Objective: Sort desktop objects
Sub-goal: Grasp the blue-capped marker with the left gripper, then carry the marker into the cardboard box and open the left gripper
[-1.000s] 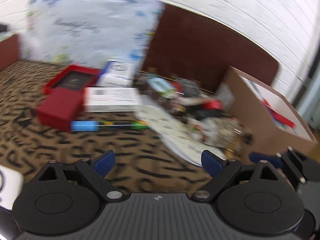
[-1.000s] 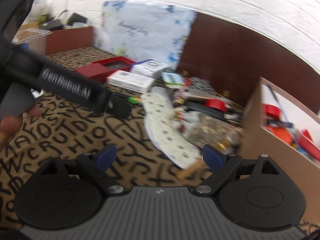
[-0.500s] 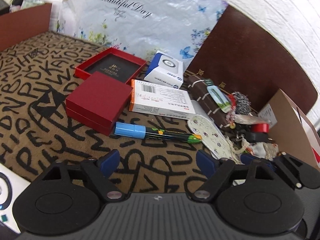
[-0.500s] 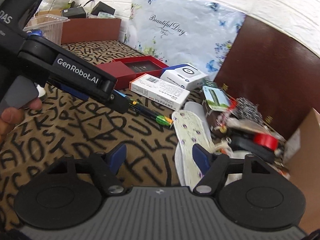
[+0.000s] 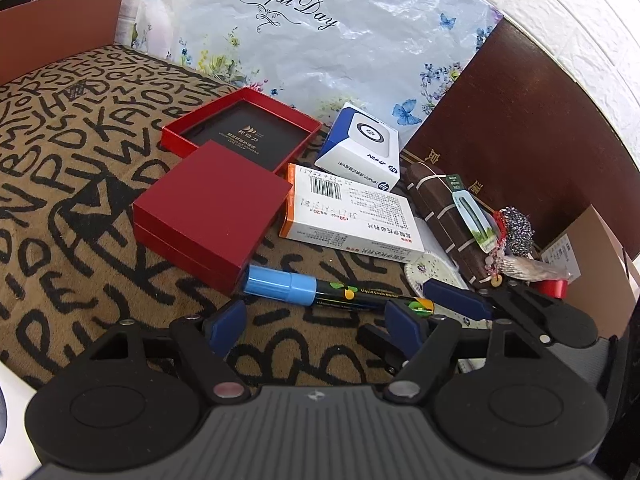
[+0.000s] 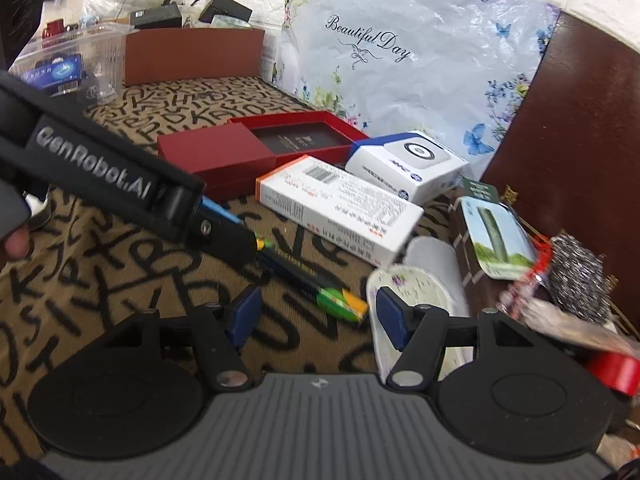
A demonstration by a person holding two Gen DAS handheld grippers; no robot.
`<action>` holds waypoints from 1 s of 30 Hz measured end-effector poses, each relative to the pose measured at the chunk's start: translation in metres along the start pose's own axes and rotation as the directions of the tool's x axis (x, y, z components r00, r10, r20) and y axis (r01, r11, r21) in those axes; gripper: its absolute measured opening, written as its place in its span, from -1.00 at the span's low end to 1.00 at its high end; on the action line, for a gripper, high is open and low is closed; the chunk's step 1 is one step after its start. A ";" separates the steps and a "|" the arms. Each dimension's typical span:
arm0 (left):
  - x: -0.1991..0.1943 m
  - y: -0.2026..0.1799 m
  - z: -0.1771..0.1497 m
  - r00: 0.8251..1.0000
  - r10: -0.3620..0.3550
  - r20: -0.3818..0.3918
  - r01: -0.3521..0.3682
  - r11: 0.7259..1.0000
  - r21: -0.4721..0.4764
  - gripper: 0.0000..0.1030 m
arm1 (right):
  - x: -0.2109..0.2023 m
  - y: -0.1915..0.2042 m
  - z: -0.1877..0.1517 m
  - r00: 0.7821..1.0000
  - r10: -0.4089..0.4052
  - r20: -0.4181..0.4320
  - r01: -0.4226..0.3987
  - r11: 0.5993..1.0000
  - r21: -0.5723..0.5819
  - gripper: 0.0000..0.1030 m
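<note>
A chalk marker [image 5: 336,294] with a blue cap and a green-and-yellow end lies on the letter-patterned cloth [image 5: 80,184]. My left gripper [image 5: 316,326] hovers just short of its black barrel, jaws closing, pads not touching it. My right gripper [image 6: 318,314] has the marker's green end [image 6: 342,302] just ahead of its gap; its jaws are closing too, with nothing pressed. From the right wrist, the left gripper [image 6: 228,236] reaches in over the marker's blue half. One blue fingertip [image 5: 452,300] of the right gripper shows beside the left one.
Behind the marker lie a closed red box [image 5: 212,212], an open red box [image 5: 244,132], an orange-and-white carton [image 5: 348,216] and a blue-and-white box [image 5: 360,144]. To the right are a patterned insole [image 6: 400,280], a steel scourer [image 5: 518,228], red tape [image 6: 616,368] and a cardboard box [image 5: 600,264].
Both grippers have swung left and come down toward the marker, which now sits right at their fingertips. Both pairs of jaws have narrowed. The cardboard box has slid out of the right view.
</note>
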State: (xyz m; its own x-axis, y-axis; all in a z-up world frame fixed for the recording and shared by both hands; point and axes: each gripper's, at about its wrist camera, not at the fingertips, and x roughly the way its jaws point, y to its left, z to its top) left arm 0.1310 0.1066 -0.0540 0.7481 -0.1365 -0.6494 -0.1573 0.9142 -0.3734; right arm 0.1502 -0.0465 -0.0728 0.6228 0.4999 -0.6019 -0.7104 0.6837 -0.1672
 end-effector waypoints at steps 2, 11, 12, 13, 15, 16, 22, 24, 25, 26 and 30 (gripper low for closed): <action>0.001 0.000 0.001 1.000 0.002 0.000 -0.002 1.000 0.001 0.52 | 0.001 0.000 0.000 1.000 0.006 -0.004 -0.006 1.000 0.017 0.13; 0.000 -0.005 -0.002 1.000 0.001 -0.010 -0.001 1.000 0.024 0.31 | -0.040 0.029 -0.016 0.999 -0.012 -0.036 0.014 0.997 0.076 -0.61; 0.000 -0.005 -0.003 1.000 -0.001 -0.010 0.001 1.000 0.026 0.27 | -0.044 0.034 -0.018 0.999 -0.015 -0.036 0.018 0.996 0.084 -0.63; -0.001 -0.005 -0.004 1.000 -0.003 -0.013 0.003 1.000 0.026 0.23 | -0.049 0.039 -0.019 0.999 -0.014 -0.033 0.017 0.996 0.093 -0.68; -0.002 -0.005 -0.005 1.000 -0.009 -0.019 0.009 1.000 0.024 0.10 | -0.056 0.047 -0.022 1.000 -0.006 -0.025 0.009 0.994 0.106 -0.71; -0.002 -0.005 -0.005 1.000 -0.011 -0.022 0.011 1.000 0.025 0.07 | -0.059 0.052 -0.024 1.000 -0.002 -0.022 0.004 0.993 0.115 -0.72; -0.003 -0.006 -0.010 0.998 -0.015 -0.055 0.018 0.998 0.055 -0.50 | -0.070 0.077 -0.024 0.999 0.026 -0.035 -0.022 0.994 0.109 -0.74; -0.004 -0.006 -0.011 0.997 -0.028 -0.070 0.032 0.998 0.057 -0.53 | -0.070 0.079 -0.022 0.999 0.020 -0.032 -0.017 0.994 0.105 -0.71; -0.004 -0.006 -0.012 0.996 -0.037 -0.078 0.042 0.997 0.059 -0.53 | -0.070 0.080 -0.021 0.999 0.020 -0.035 -0.017 0.995 0.103 -0.69; -0.005 -0.008 -0.013 0.995 -0.047 -0.087 0.053 0.997 0.064 -0.55 | -0.068 0.080 -0.019 0.999 0.018 -0.036 -0.014 0.994 0.104 -0.67; -0.005 -0.016 -0.018 0.993 -0.059 -0.105 0.070 0.992 0.103 -0.56 | -0.060 0.079 -0.015 0.998 -0.021 -0.053 0.027 0.993 0.118 -0.48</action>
State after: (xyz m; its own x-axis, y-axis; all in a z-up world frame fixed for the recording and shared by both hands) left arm 0.1186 0.0858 -0.0566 0.6844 -0.2291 -0.6921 -0.0375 0.9370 -0.3473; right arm 0.0522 -0.0301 -0.0617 0.6189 0.4566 -0.6391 -0.6498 0.7548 -0.0900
